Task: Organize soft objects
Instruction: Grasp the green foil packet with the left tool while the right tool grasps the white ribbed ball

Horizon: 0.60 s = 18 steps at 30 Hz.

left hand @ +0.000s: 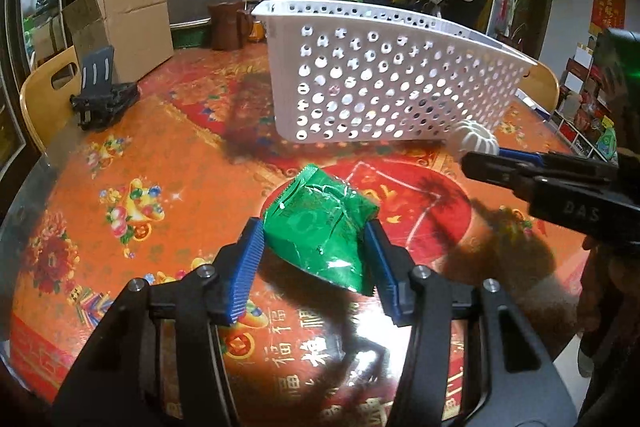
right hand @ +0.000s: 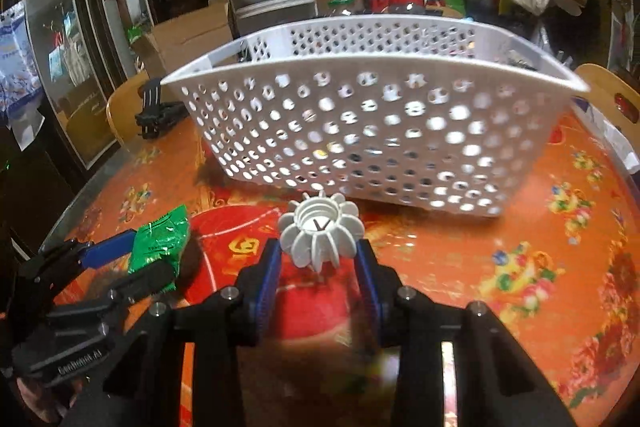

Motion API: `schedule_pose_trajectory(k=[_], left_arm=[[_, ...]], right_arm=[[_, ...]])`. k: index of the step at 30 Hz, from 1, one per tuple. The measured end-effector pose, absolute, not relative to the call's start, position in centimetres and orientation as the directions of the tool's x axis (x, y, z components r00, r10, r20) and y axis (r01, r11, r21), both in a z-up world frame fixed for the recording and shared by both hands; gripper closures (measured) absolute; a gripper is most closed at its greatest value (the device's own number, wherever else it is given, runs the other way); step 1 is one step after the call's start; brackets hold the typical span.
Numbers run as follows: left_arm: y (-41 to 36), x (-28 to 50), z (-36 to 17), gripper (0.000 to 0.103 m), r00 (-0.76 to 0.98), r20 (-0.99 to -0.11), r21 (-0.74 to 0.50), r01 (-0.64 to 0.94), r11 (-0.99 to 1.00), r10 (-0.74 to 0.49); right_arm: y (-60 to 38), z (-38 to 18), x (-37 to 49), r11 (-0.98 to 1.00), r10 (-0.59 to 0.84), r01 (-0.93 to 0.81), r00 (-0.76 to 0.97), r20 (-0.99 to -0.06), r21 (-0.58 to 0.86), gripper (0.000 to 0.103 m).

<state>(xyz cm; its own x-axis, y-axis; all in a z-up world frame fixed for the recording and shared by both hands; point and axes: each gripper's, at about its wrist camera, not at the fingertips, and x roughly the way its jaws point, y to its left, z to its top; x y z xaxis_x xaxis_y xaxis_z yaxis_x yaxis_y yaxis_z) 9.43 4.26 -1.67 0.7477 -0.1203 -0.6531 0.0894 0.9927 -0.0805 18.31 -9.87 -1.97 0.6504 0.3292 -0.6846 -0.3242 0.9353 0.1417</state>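
Note:
My left gripper point(left hand: 316, 241) is shut on a crumpled green foil packet point(left hand: 320, 227) and holds it just above the table; the packet also shows in the right wrist view point(right hand: 160, 245). My right gripper point(right hand: 318, 253) is shut on a white ribbed, finned object point(right hand: 320, 237), which also shows in the left wrist view point(left hand: 476, 141) close to the basket's lower right corner. A white perforated plastic basket point(left hand: 380, 83) stands on the table behind both grippers; it shows in the right wrist view point(right hand: 360, 131) directly ahead.
The table has an orange and red patterned cloth point(left hand: 120, 187). A black folding stand point(left hand: 102, 95) sits at the far left by a wooden chair point(left hand: 44, 95). Cardboard boxes point(left hand: 128, 23), drawers and bags crowd the far edge.

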Motion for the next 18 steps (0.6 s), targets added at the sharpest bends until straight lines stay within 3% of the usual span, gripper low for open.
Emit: schedule_pose_trajectory(k=[2,5,15,18], left_arm=[[4.1,9.1,-1.3,0.059,0.754,-0.645,-0.083,0.098,0.992,-0.128],[4.1,8.8,-1.0,0.082,0.755,-0.639,-0.096,0.109,0.989,-0.145],[4.4,9.0,-2.3,0.081,0.713,-0.668,-0.161,0.138,0.977,-0.210],[4.0,9.0,-2.7,0.063,0.702,-0.680,-0.148,0.152,0.977,-0.212]], right_arm=[[-10.3,-1.8,17.9,0.934,0.335,-0.326,0.659,-0.674,0.145,0.066],[-11.3,-1.3,16.7,0.935,0.337,-0.324,0.676,-0.655,0.147,0.066],[-14.3,-0.8,15.2,0.940,0.330,-0.302,0.693,-0.641,0.157,0.066],[-14.4,-0.8,14.9,0.940,0.332,-0.302,0.693,-0.640,0.161,0.066]])
